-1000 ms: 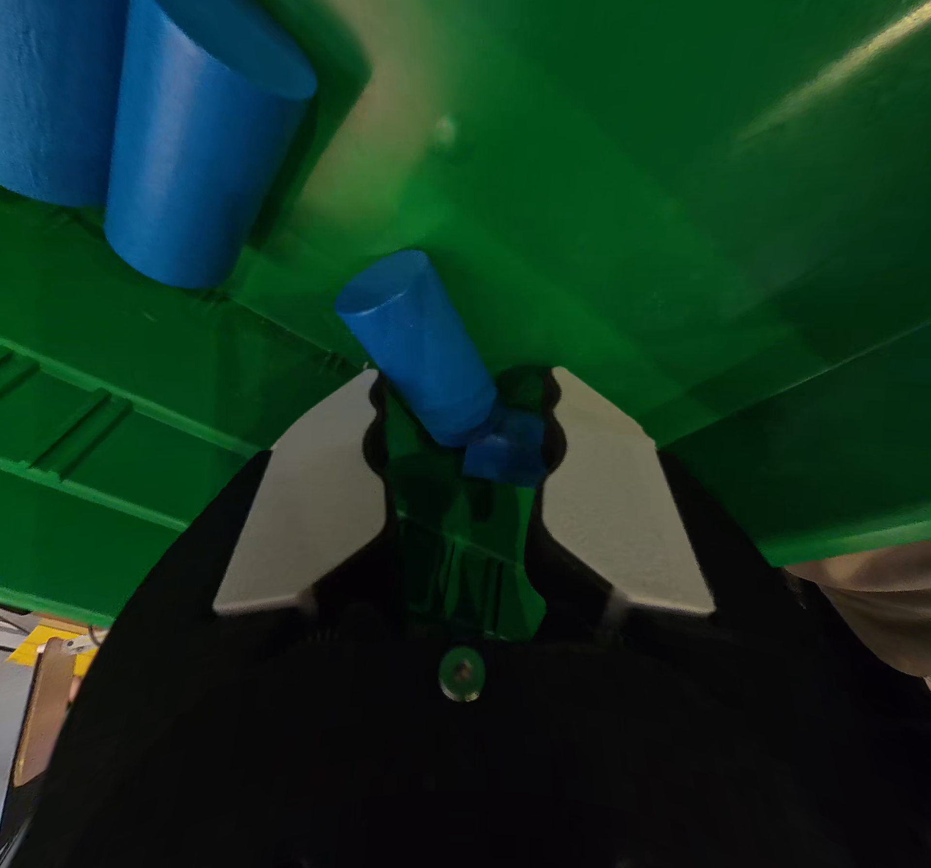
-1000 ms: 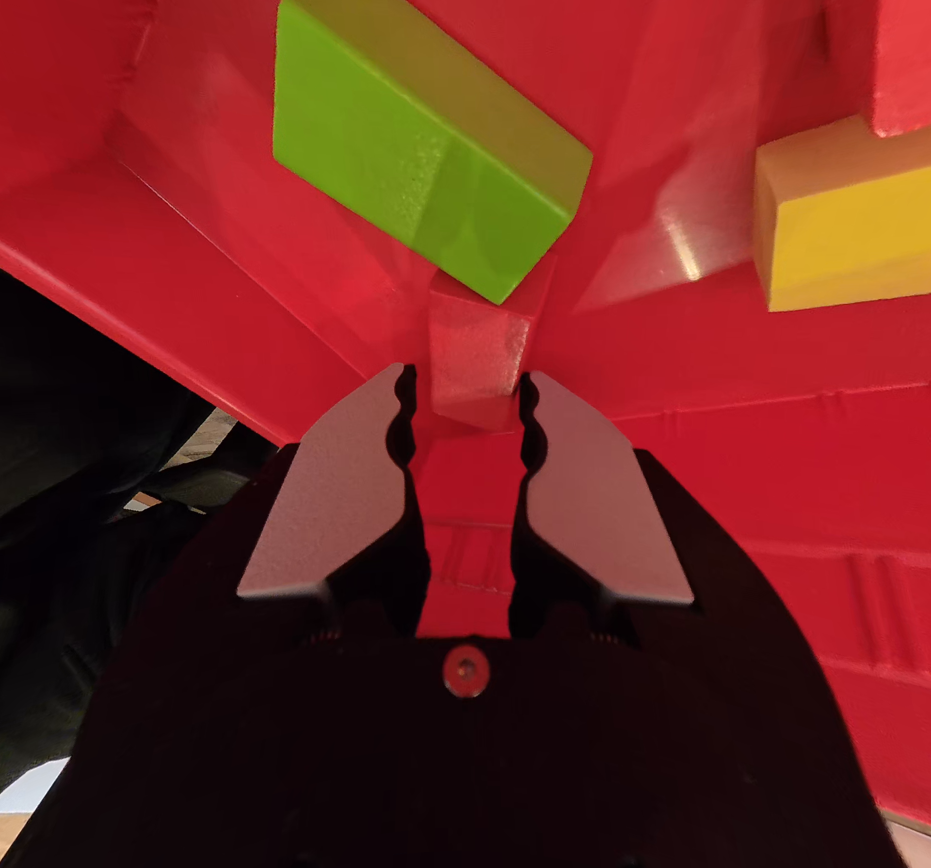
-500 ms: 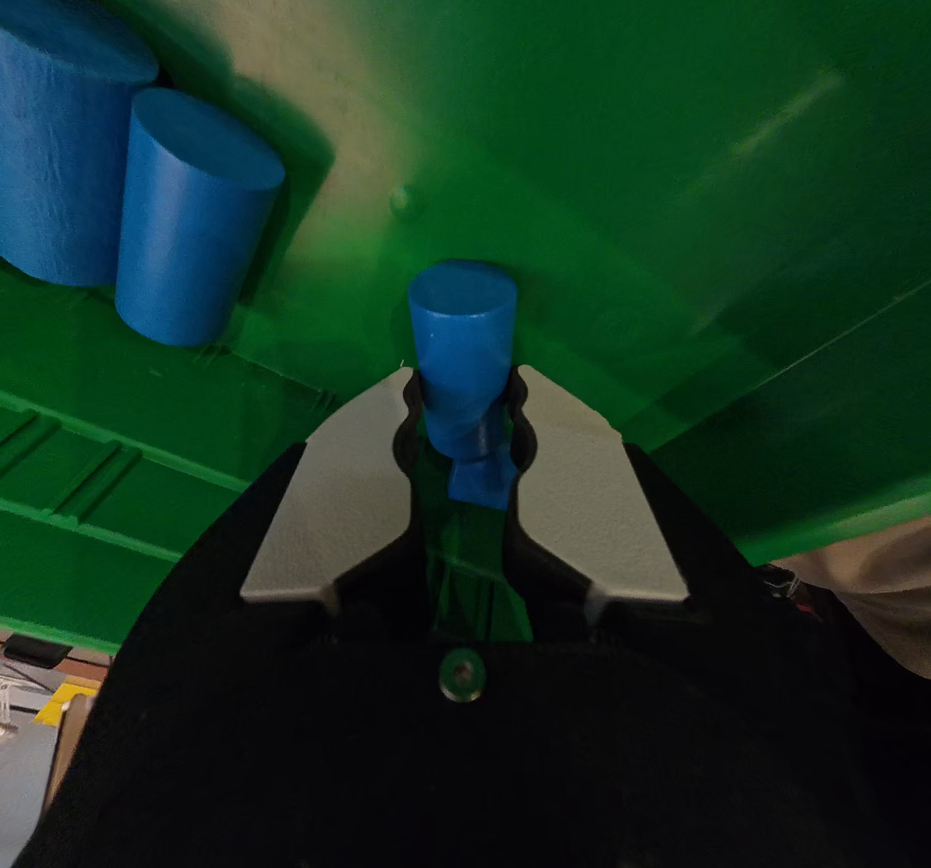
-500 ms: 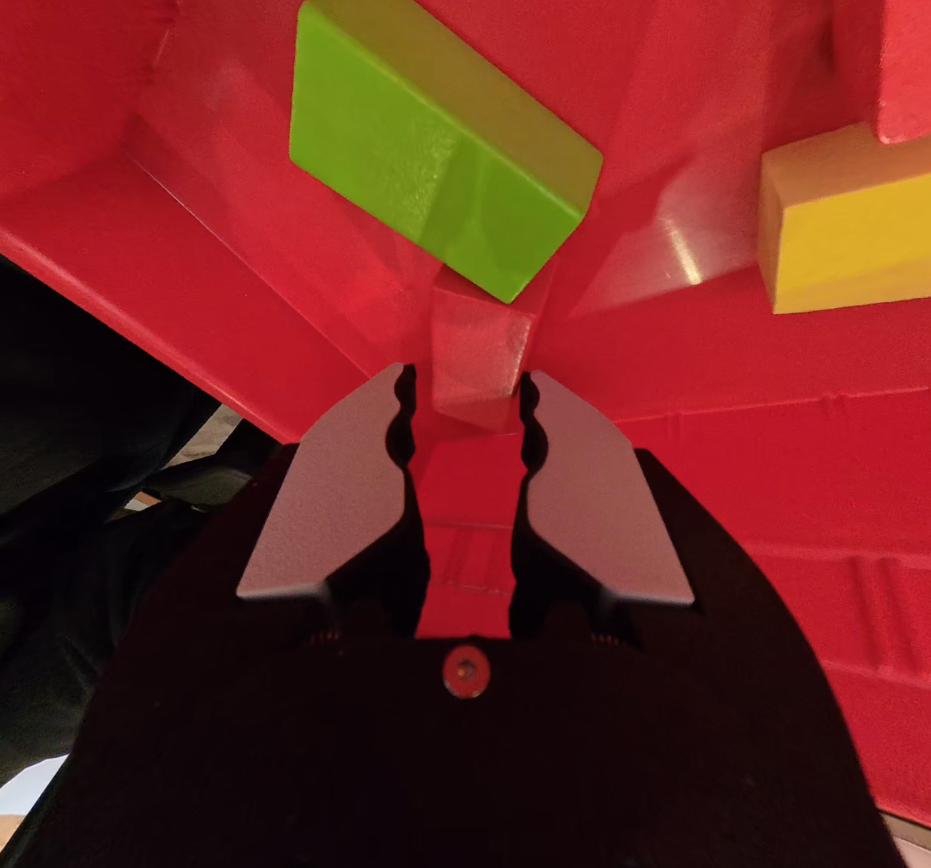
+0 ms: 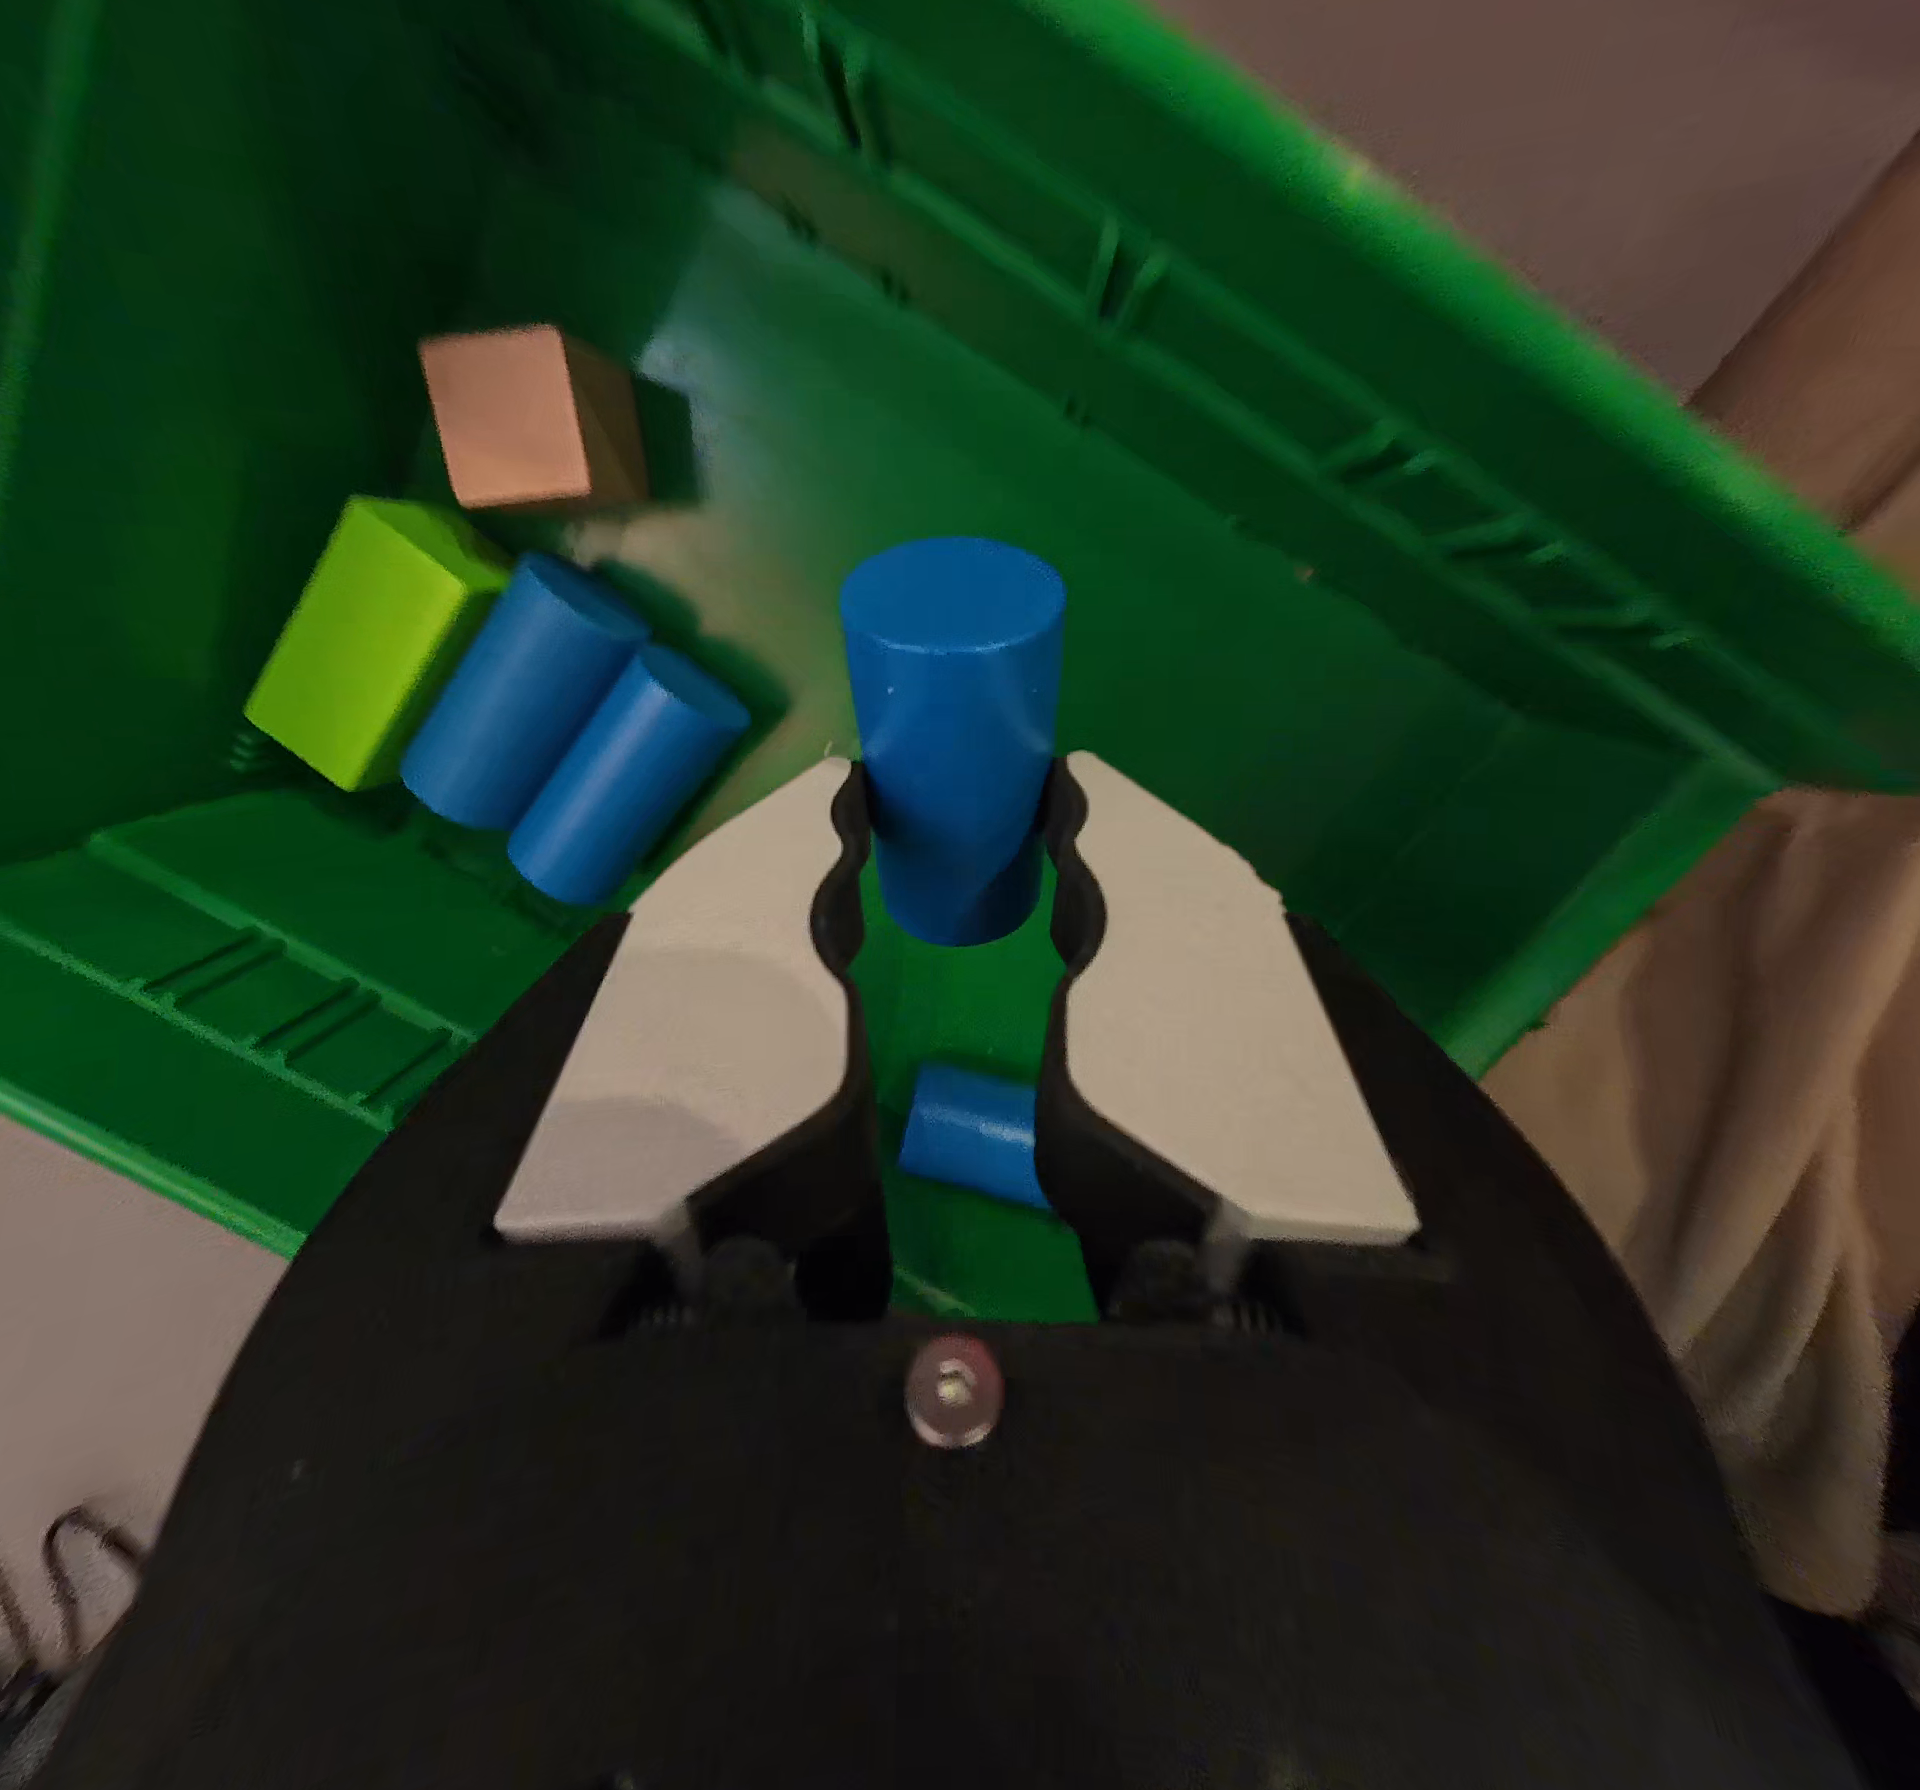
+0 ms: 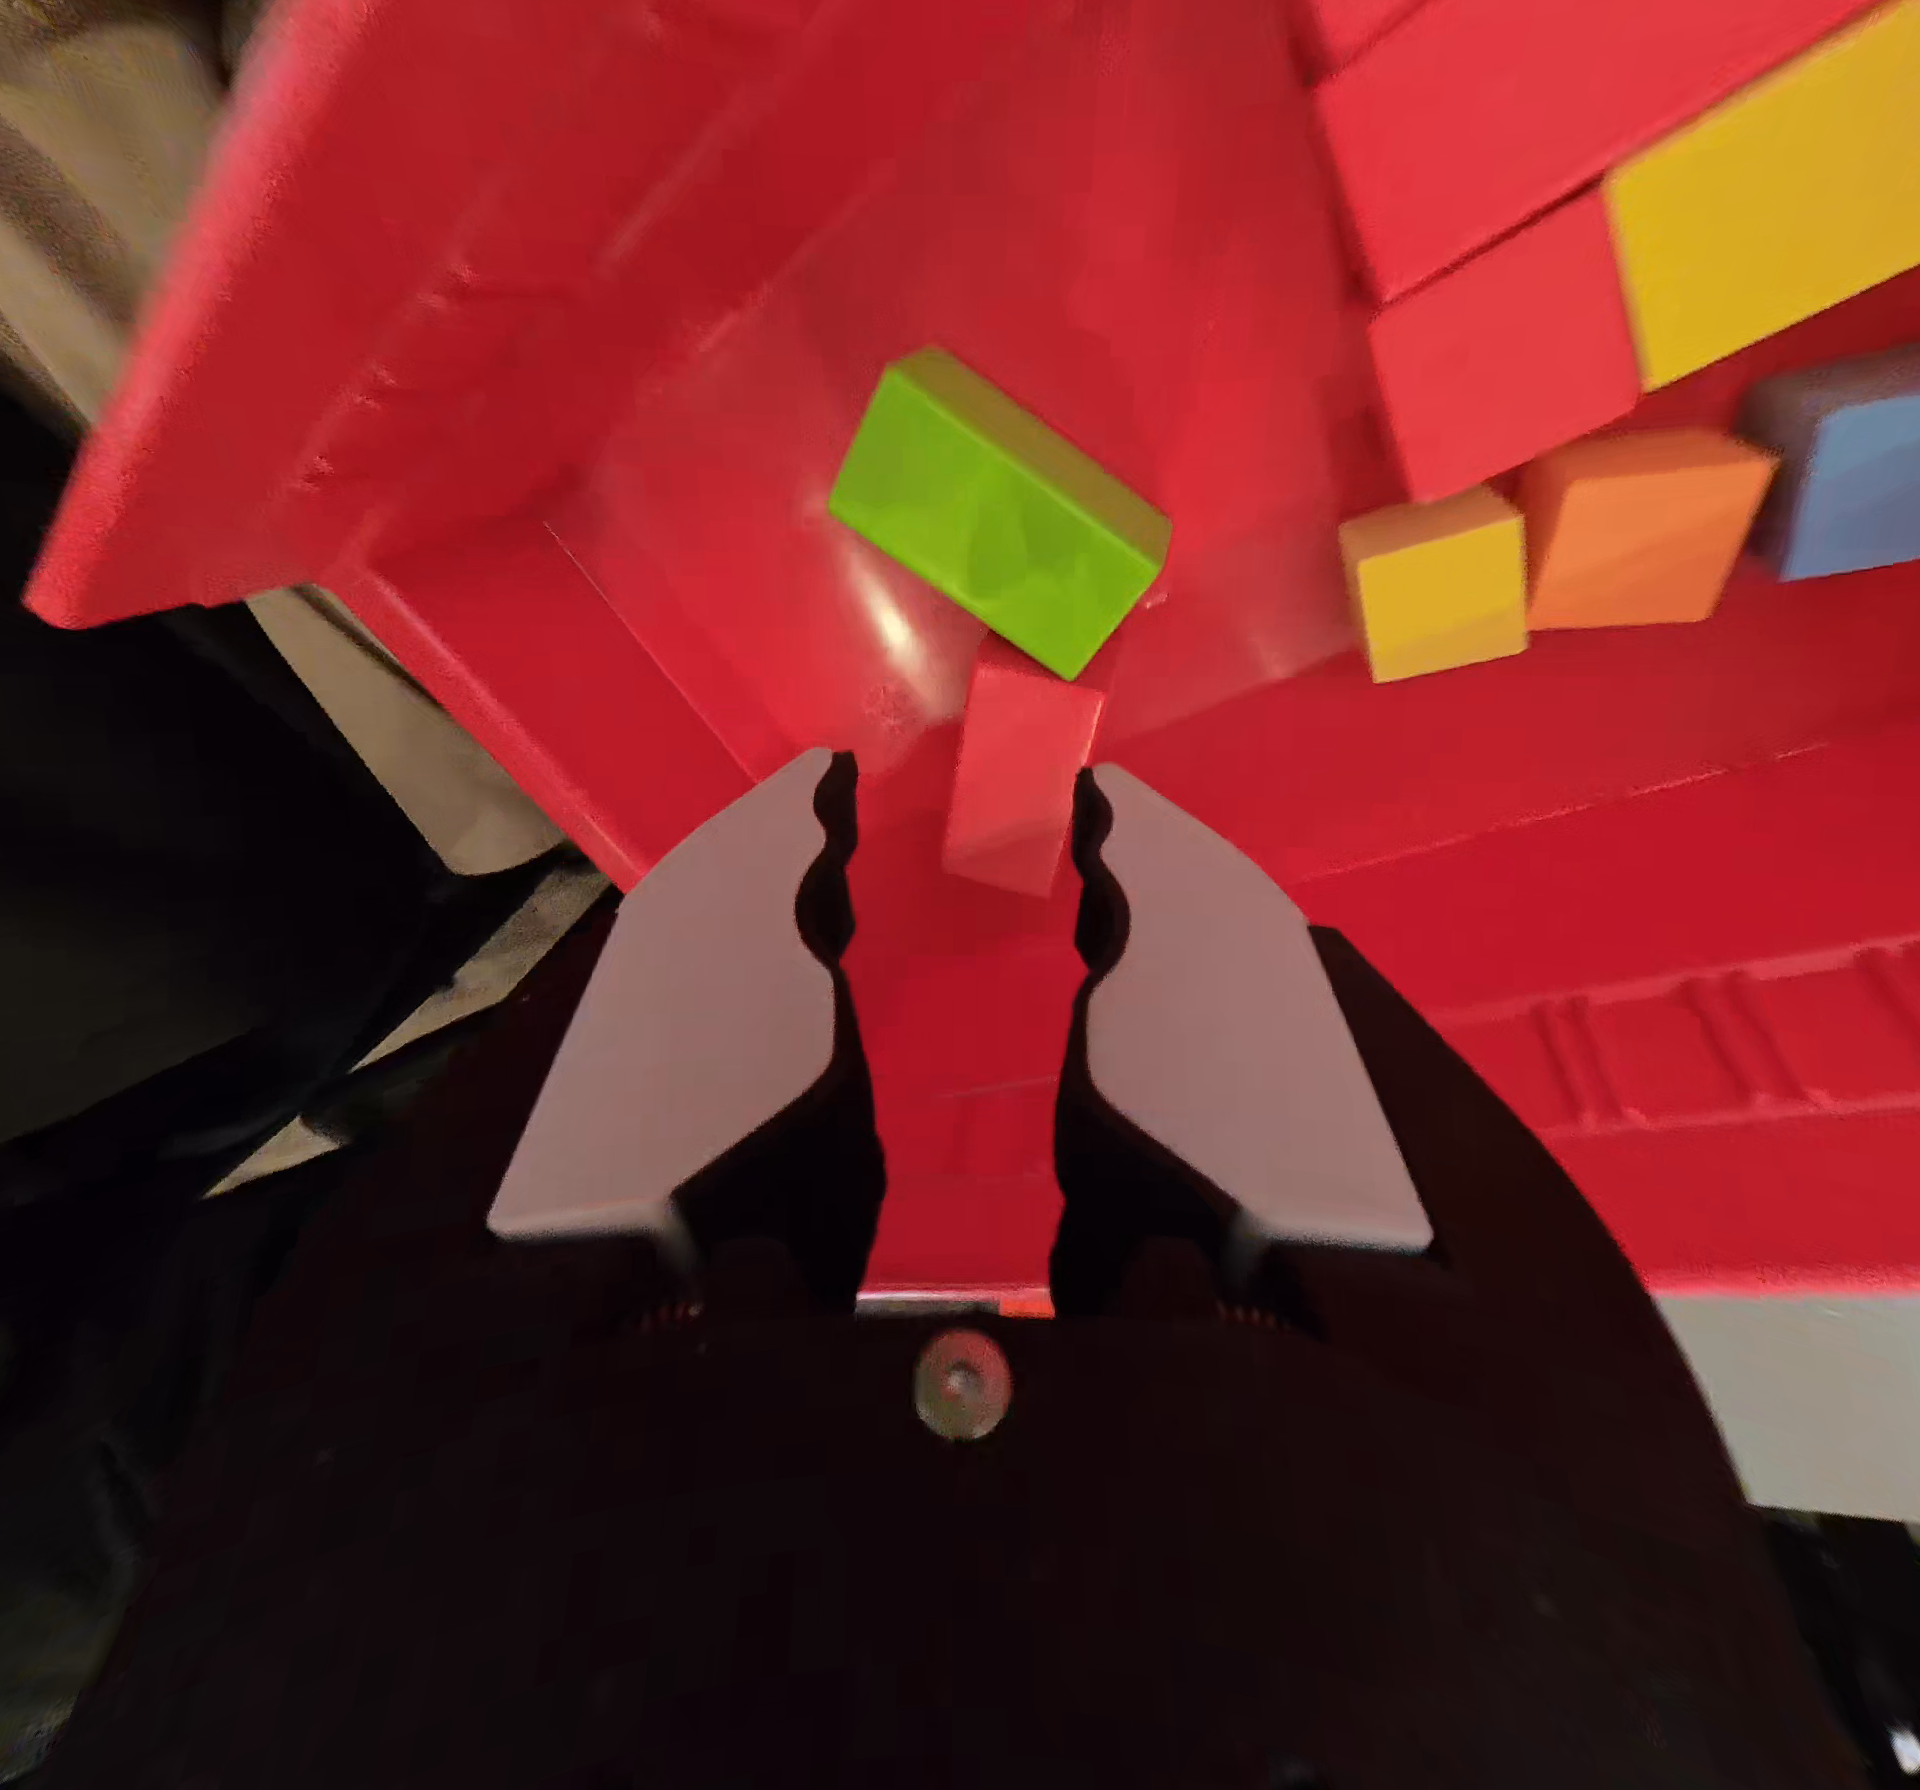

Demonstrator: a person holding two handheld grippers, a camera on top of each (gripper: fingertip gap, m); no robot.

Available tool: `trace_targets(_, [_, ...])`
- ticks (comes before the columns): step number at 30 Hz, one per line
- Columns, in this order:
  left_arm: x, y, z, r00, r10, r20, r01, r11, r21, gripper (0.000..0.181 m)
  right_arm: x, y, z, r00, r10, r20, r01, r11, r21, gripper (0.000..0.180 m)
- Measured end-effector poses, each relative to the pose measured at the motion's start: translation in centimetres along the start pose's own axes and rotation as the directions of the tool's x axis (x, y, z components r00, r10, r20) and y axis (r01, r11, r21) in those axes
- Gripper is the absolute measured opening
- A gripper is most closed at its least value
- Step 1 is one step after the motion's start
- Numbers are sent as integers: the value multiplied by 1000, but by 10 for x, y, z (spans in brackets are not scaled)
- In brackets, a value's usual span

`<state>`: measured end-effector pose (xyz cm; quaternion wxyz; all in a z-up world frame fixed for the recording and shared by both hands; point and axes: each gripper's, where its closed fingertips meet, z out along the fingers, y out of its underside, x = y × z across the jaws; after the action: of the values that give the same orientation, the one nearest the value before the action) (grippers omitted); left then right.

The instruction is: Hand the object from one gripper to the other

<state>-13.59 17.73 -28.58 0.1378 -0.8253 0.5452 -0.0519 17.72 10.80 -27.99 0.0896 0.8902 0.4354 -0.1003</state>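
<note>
Where left hand-held gripper [image 5: 954, 810] clamps blue cylinder [image 5: 951, 743], right hand-held gripper [image 6: 961, 810] empty

A cylinder [image 5: 951, 732] is sitting clamped between the left gripper's [image 5: 954, 810] fingertips, hanging over the bin [image 5: 1247, 369]. Left of the cylinder, a pair of cylinders [image 5: 520, 691] is lying side by side on the bin's floor. Farther left of it, a block [image 5: 364, 644] is touching that pair. A cube [image 5: 509, 415] is resting behind and left of it. A stub [image 5: 971, 1143] is lying beneath it.
</note>
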Motion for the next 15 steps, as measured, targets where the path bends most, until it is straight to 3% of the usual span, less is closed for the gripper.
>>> trace_targets(1, [2, -8, -6, 1000, -8, -12, 8, 999, 44, 32, -2, -6, -6, 1000, -13, -15, 13, 999, 36, 40])
trace_targets(8, [25, -61, -51, 989, -9, -146, 62, 928, 368, 32, -50, -71, -57, 977, -212, -8, 196, 891, 410, 41])
trace_targets(15, [45, -90, -83, 978, 44, -203, 72, 845, 529, 33, -98, -116, -122, 937, -348, 34, 200, 611, 766, 43])
